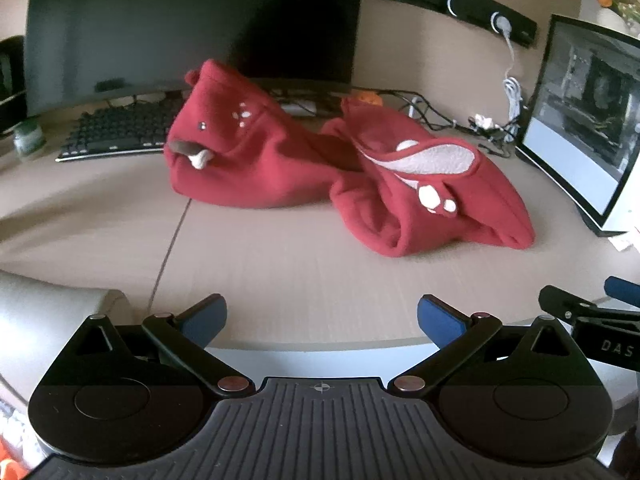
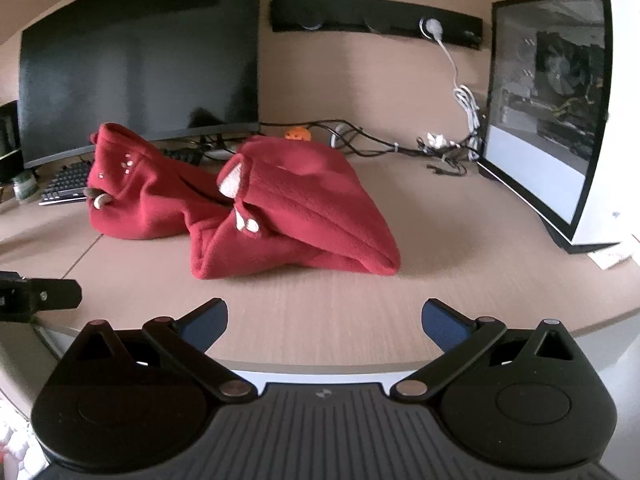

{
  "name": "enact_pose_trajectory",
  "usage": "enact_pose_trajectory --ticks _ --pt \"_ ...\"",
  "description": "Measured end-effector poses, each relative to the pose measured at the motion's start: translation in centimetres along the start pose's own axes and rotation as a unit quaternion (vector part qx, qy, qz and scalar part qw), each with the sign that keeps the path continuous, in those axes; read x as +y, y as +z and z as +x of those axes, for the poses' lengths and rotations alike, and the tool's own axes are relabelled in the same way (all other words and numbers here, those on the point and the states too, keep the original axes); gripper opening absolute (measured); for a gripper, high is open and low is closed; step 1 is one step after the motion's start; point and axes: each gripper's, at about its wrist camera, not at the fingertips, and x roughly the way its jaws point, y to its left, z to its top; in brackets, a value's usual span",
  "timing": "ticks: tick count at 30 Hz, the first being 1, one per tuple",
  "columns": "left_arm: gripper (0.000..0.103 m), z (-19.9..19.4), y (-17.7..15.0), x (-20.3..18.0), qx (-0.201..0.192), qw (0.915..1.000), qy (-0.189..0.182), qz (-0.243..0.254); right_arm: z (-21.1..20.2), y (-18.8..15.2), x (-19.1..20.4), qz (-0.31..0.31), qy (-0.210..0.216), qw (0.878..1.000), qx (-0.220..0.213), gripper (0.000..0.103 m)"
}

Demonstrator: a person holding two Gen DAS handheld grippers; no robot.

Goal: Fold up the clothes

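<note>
Nearest you, both claws are spread wide w/ nothing in them: your left blue-padded black gripper [image 1: 320, 320] and right blue-padded black gripper [image 2: 325, 322] sit at the front edge of the pale wood-grain desk [image 1: 280, 272], well short of the cloth.

Mid-desk lies the red fleece garment w/ white patches [image 1: 344, 168] — bunched in two rumpled humps, not flat, no tidy fold visible.

Behind it: black keyboard [image 1: 116, 132], dark curved monitor [image 1: 180, 28], tangle of black and white cables [image 2: 420, 144]; at right a white glass-sided PC case [image 2: 552, 120].

Risks, as I judge them:
- thick fleece — a shallow pinch may catch several layers, or slip out.
- dragging it backward could snag the cables or shove the keyboard.
- a wide sweep to the right could hit the case's glass.
- humps hide the hems, so you may grab the wrong edge.
</note>
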Motion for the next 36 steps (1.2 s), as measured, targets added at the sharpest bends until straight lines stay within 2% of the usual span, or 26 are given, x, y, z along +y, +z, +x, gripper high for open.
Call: enact_pose_trajectory --ticks 4,10,17,36 --pt "0.103 -0.9 -0.2 -1.0 0.005 0.9999 0.011 0.005 -1.0 0.2 0.2 -0.028 0.0 1.0 0.005 0.103" --pt "0.103 -2.1 -0.5 -2.4 0.01 0.9994 0.031 0.011 -1.3 -0.3 -1.3 -0.02 0.02 1.0 0.01 0.103" --pt "0.103 -3.2 -1.6 -3.9 -0.003 0.9984 0.055 0.008 -1.3 -0.6 -1.5 -0.027 0.035 0.999 0.015 0.103" --pt "0.103 -3.1 -2.1 -4.5 0.005 0.9977 0.067 0.005 -1.2 -0.1 -1.8 -0.033 0.044 0.998 0.013 0.103"
